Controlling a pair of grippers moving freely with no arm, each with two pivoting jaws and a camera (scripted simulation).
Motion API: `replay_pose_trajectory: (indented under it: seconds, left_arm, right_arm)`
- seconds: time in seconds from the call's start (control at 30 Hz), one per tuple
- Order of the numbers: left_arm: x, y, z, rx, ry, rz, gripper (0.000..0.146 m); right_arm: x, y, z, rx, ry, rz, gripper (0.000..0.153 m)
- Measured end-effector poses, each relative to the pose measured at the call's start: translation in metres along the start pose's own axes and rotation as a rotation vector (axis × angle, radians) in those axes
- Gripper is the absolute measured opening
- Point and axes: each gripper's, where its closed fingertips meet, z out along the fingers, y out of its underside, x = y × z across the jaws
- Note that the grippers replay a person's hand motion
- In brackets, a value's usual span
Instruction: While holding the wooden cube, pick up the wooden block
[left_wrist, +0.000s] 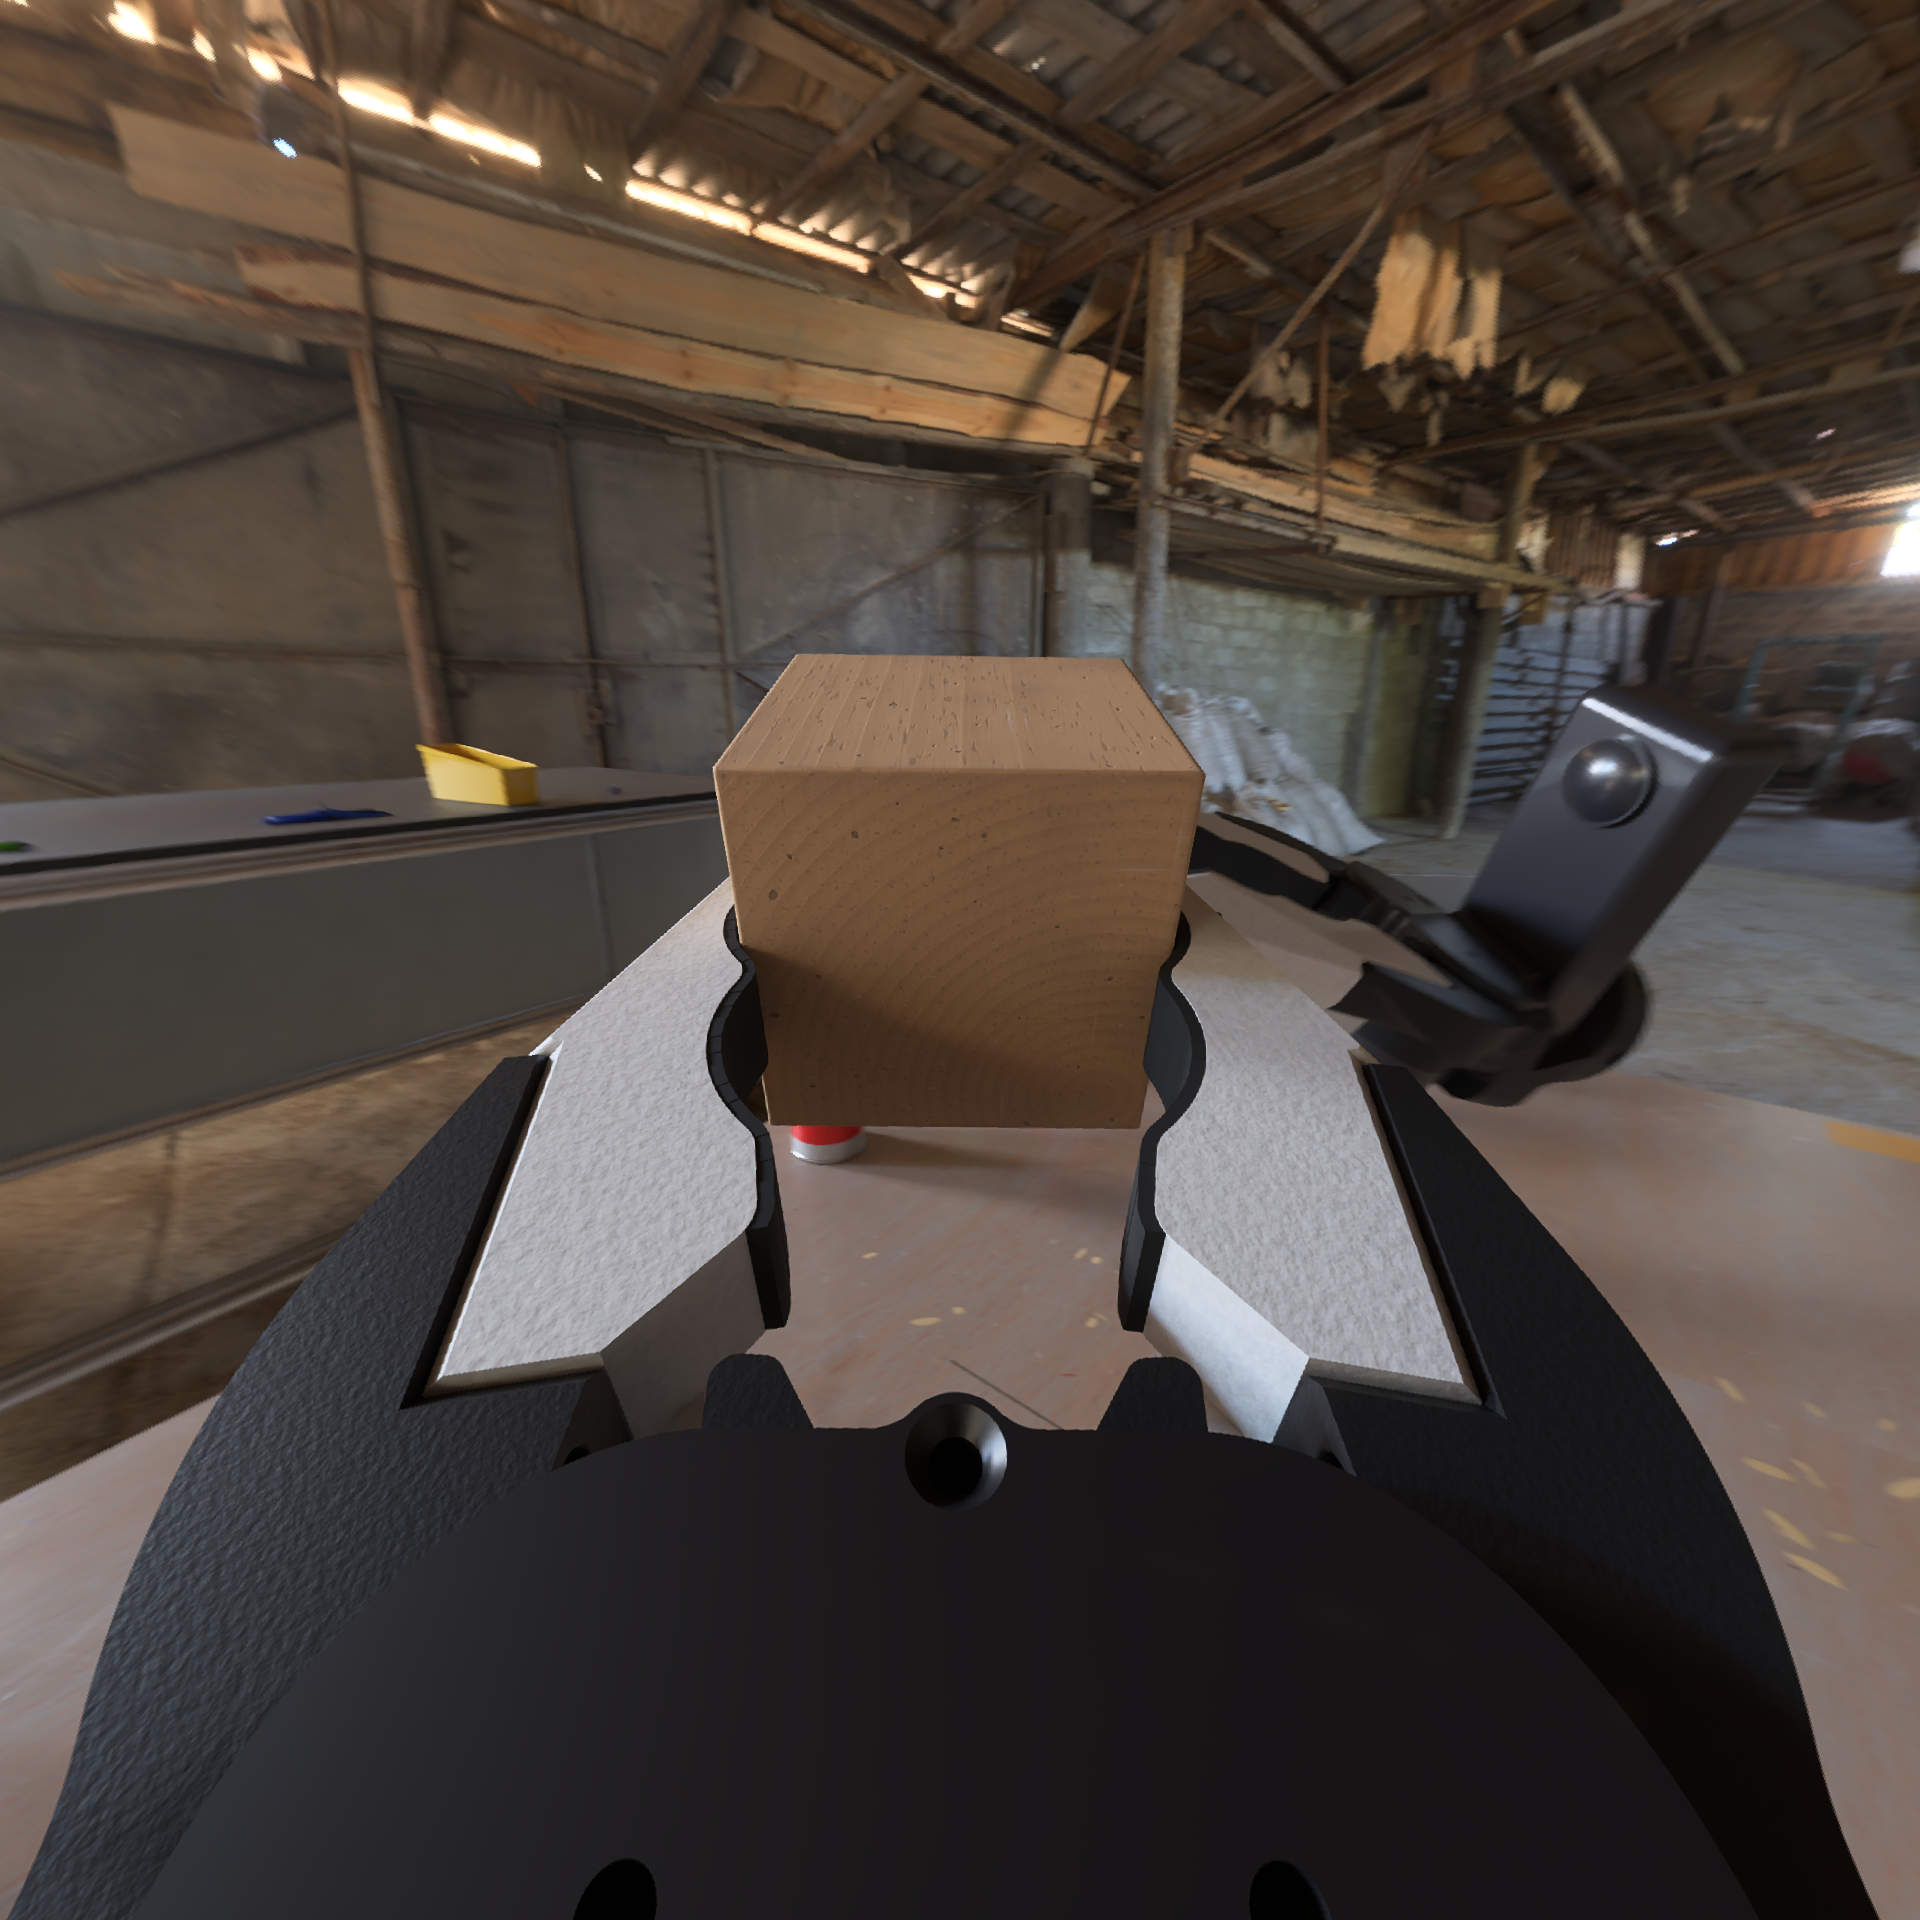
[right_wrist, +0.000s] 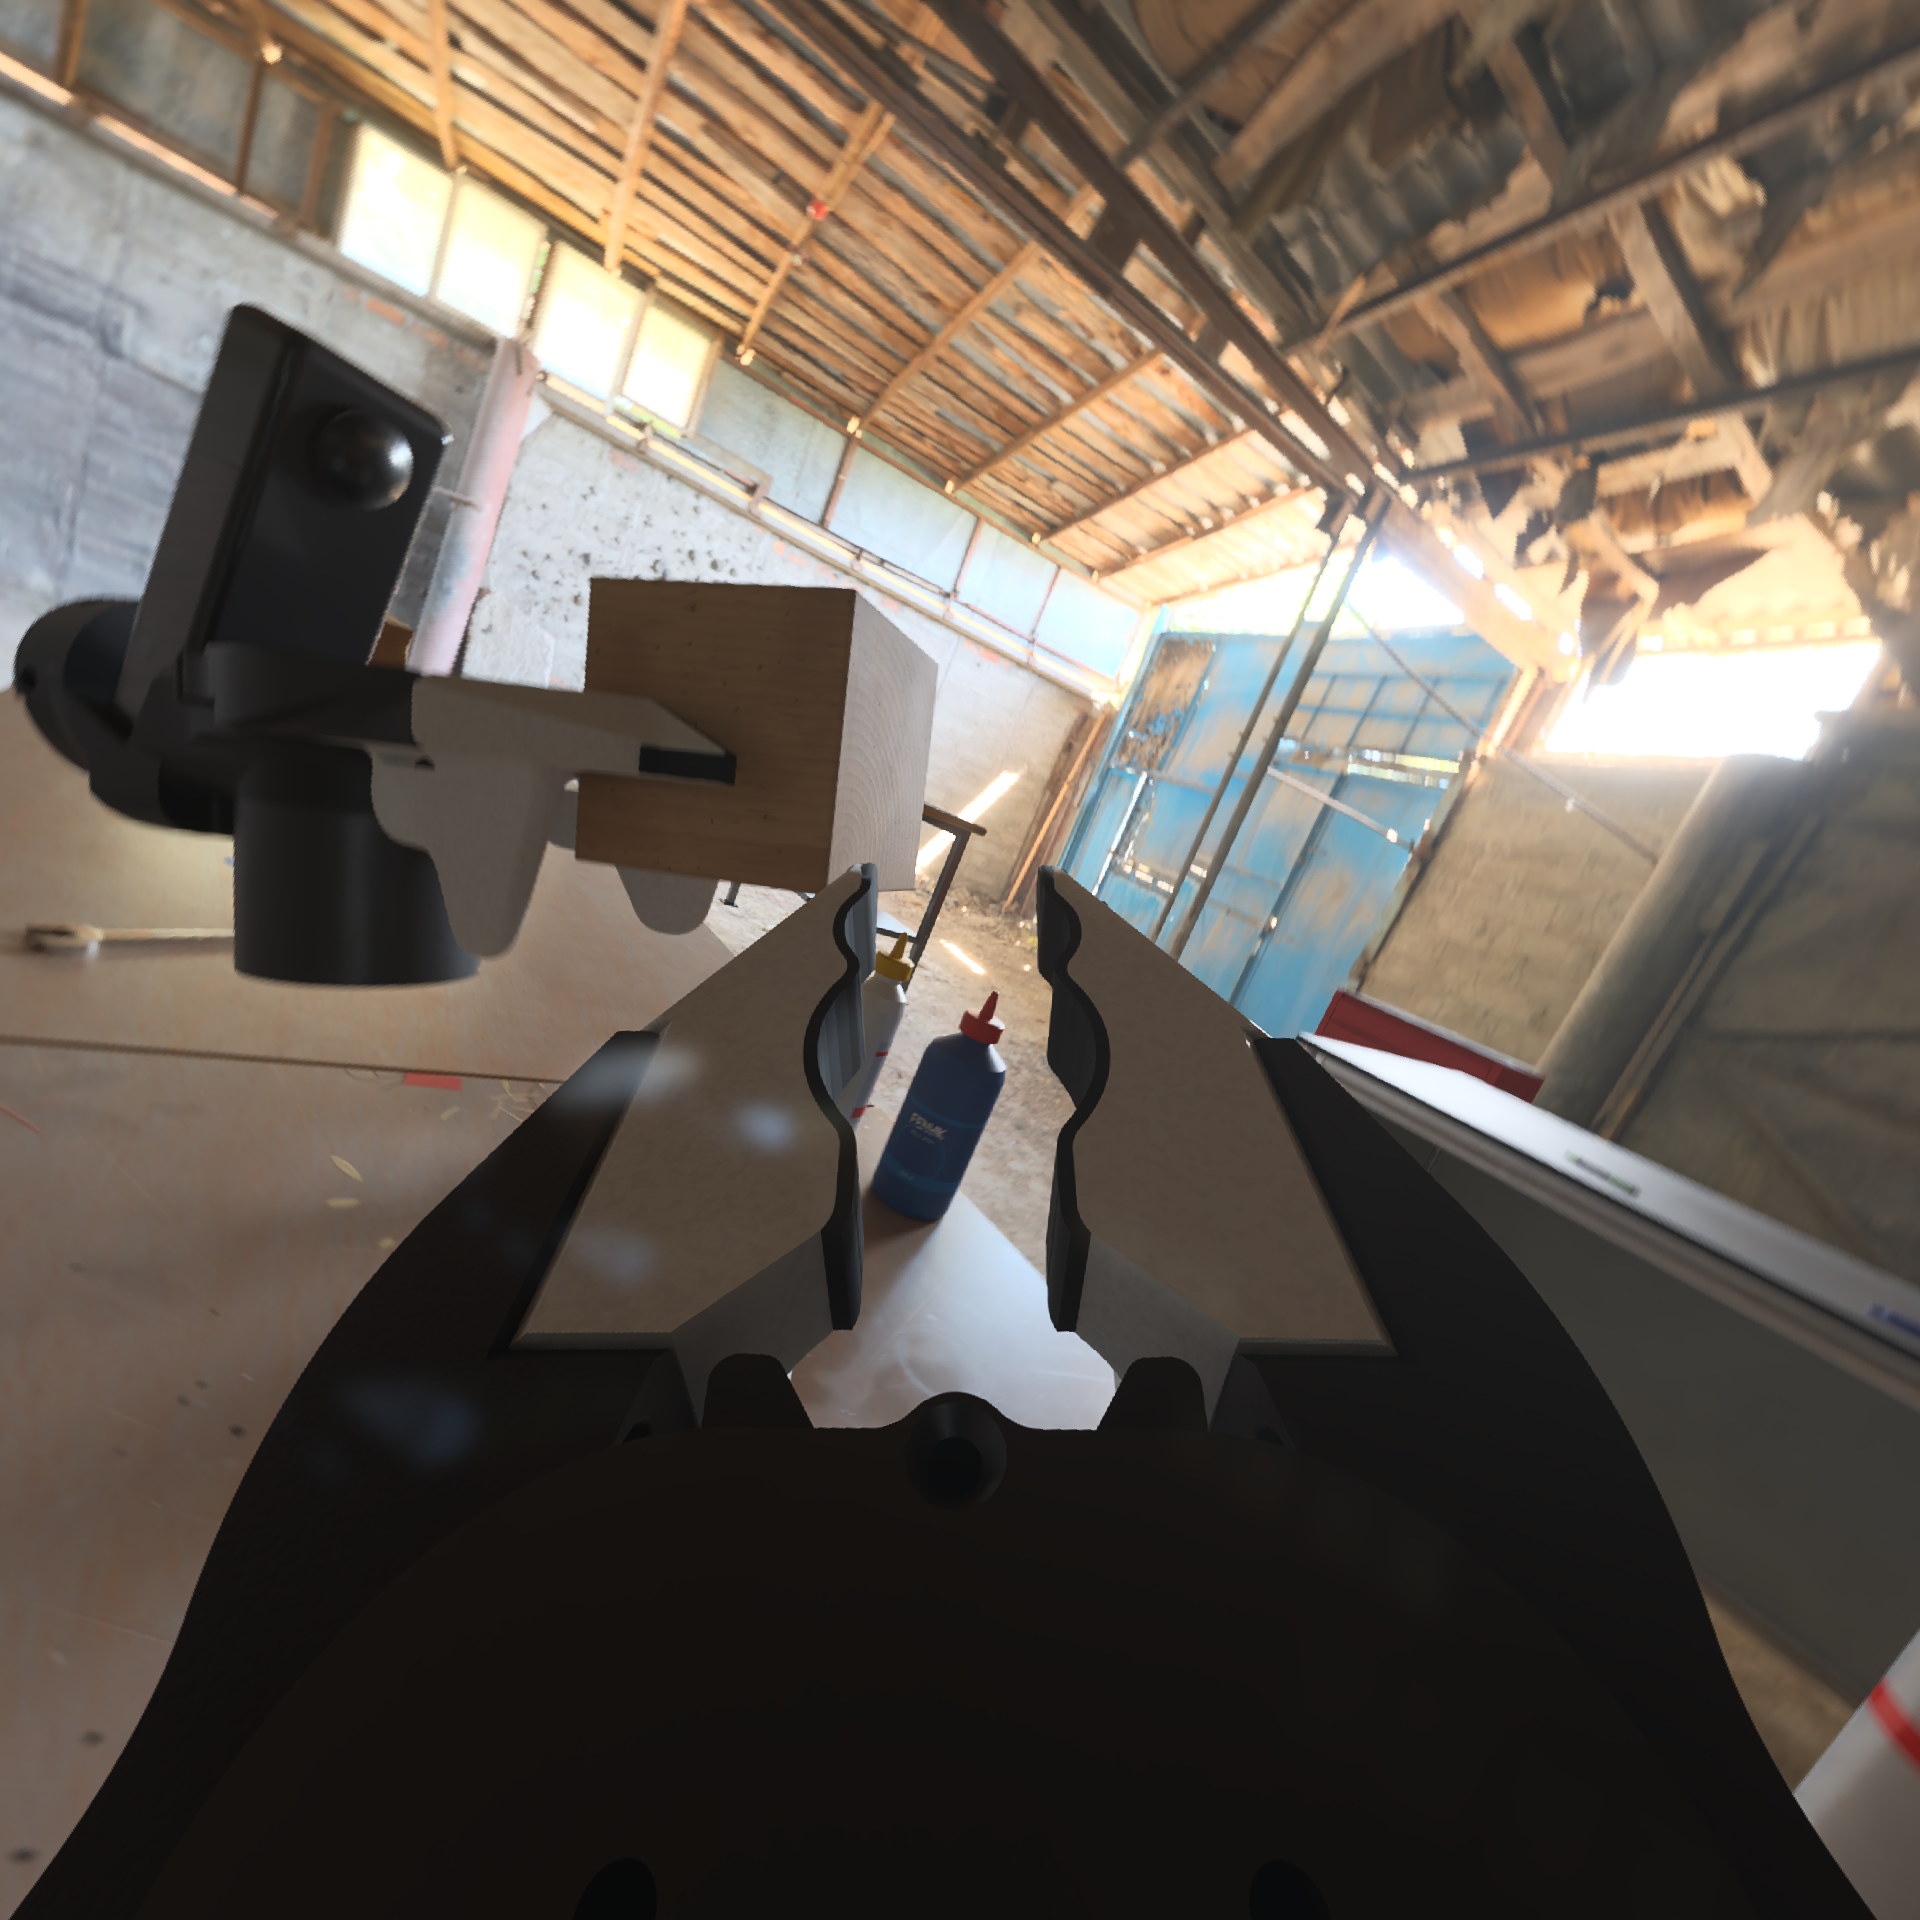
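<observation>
Across the lower part of both views: a pale wooden counter (left_wrist: 935, 1268), flecked with yellow shavings. Beyond its left edge, in the left wrist view, a long grey counter (left_wrist: 312, 935), set apart from the pale one by a gap.

Above the pale counter, held level: the left gripper (left_wrist: 958, 966), clamped on the wooden cube (left_wrist: 956, 862). Pinched at the very tips, one fingertip pressed to each side face, with the cube standing above the fingers and clear of the surface. Seen side-on from the right wrist view, upper left: one white finger flat against the cube's flank, about halfway up.

Just to the cube's right and slightly behind it: the right gripper (right_wrist: 956, 894), angled toward the cube, jaws parted, nothing between them. Tips close under the cube's lower far corner in its own view; contact or not, impossible to tell.

Framed between the right fingers, upright near the counter's far edge: a blue bottle (right_wrist: 940, 1122) with a red nozzle, and a white bottle (right_wrist: 883, 1013) with a yellow cap beside it.

On the grey counter, well off: a yellow bin (left_wrist: 478, 772). Under the cube, farther along the pale counter: a red and white can (left_wrist: 826, 1143).
</observation>
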Motion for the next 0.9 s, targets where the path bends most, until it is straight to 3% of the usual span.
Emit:
replay_pose_trajectory:
  seconds: [0.13, 0.43, 0.57, 0.7, 0.9]
  left_arm:
    - [0.004, -0.001, -0.001, -0.009, 0.049, -0.045, 0.074]
    - [-0.008, -0.007, -0.005, 0.012, -0.021, 0.006, 0.074]
    - [-0.030, -0.025, -0.019, 0.068, -0.084, -0.009, 0.074]
    - [-0.048, -0.044, -0.037, 0.117, -0.136, -0.003, 0.074]
    - [-0.063, -0.061, -0.053, 0.151, -0.177, -0.002, 0.074]
  right_arm:
    - [0.002, 0.007, -0.004, 0.015, -0.041, -0.158, 0.038]
    - [-0.009, 0.019, -0.007, -0.076, -0.145, -0.276, 0.039]
    - [-0.022, 0.039, -0.008, -0.197, -0.290, -0.170, 0.038]
    - [-0.033, 0.065, -0.014, -0.327, -0.349, -0.038, 0.038]
    - [-0.063, 0.114, -0.053, -0.589, -0.238, 0.101, 0.030]
